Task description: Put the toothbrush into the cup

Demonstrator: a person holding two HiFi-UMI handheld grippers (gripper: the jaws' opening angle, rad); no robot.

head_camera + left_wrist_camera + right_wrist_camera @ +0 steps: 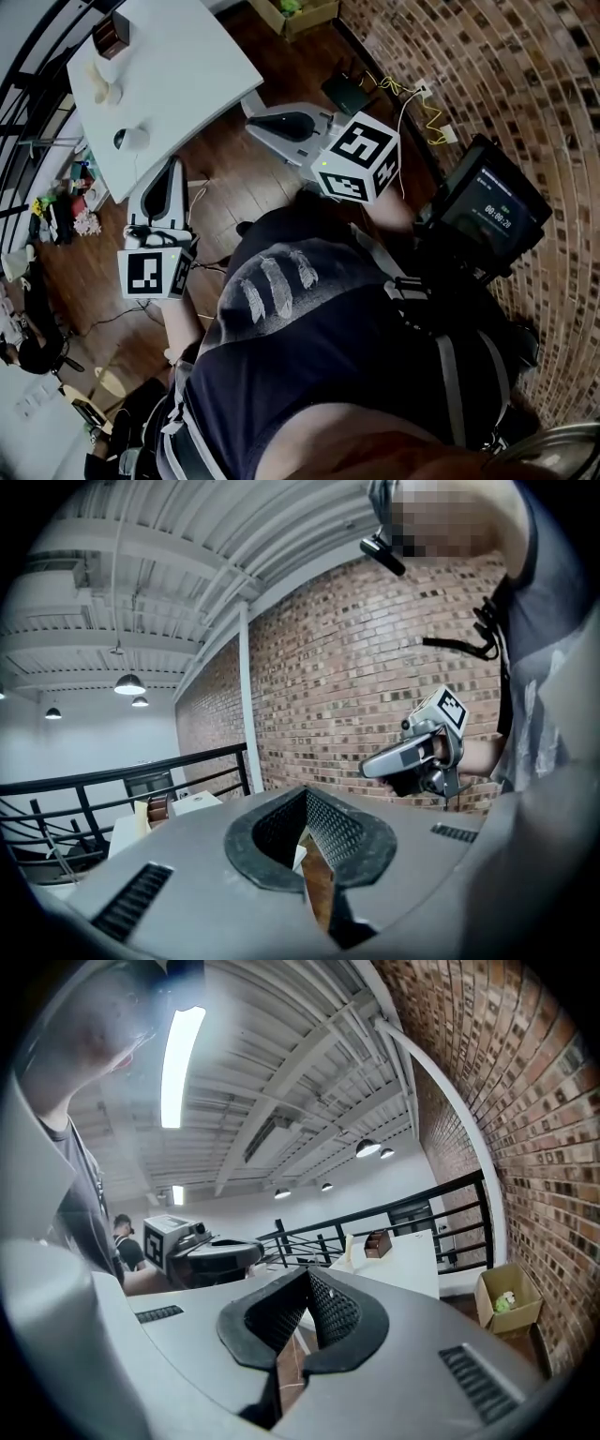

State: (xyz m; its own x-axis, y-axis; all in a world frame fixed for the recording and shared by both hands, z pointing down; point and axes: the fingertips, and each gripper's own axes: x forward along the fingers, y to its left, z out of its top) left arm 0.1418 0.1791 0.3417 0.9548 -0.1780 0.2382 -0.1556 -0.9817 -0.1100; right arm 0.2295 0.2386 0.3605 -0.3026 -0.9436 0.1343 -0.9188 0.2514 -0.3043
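A white table (178,66) stands at the top left of the head view. On it are a brown box (112,33), a pale cup-like thing (103,84) and a small white round object (131,139). I cannot make out a toothbrush. My left gripper (172,167) hangs over the wooden floor just short of the table edge, jaws together and empty. My right gripper (253,122) is level beside the table's near corner, shut on nothing. The left gripper view shows its own jaws (307,797) closed and the right gripper (412,754) across from it. The right gripper view shows closed jaws (307,1277) and the table (403,1265) ahead.
A black railing (394,1218) runs behind the table. A cardboard box (506,1302) sits on the floor by the brick wall (525,75). A black screen (487,211) stands at my right. A router (347,94) and yellow cables (422,117) lie on the floor. A person (122,1239) is far off.
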